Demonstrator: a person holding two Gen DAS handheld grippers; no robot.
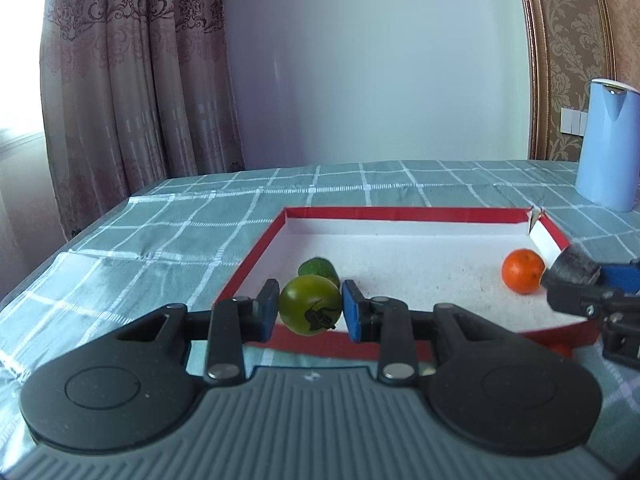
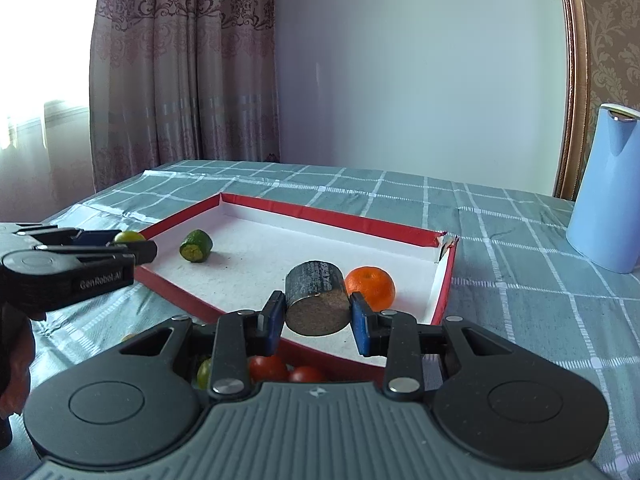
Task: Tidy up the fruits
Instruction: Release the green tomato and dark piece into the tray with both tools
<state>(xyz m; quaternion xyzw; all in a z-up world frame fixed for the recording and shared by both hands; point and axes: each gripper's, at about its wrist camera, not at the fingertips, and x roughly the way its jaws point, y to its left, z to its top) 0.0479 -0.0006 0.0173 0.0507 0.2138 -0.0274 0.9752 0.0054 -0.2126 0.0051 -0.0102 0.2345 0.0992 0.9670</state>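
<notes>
While both grippers are carrying loads over the box, progress is reading as partial.

Loose fruit, nearest: red tomatoes and a greenish one are lying on the surface just outside the box's near wall, partly hidden behind the right gripper; these are still waiting to be sorted.

Left gripper: fingers are clamping a green tomato, holding it at the near-left edge of the red box.

Right gripper: fingers are pinching a dark cylindrical piece, brown on its cut face; what it is cannot be told. It is hanging above the box's near-right part.

Already in box: an orange is sitting near the right wall, just behind the dark piece; a small green fruit is lying toward the left.

Beyond: a blue jug is standing on the surface, well apart.

Judgement: two items placed, two in transit, several outstanding.
</notes>
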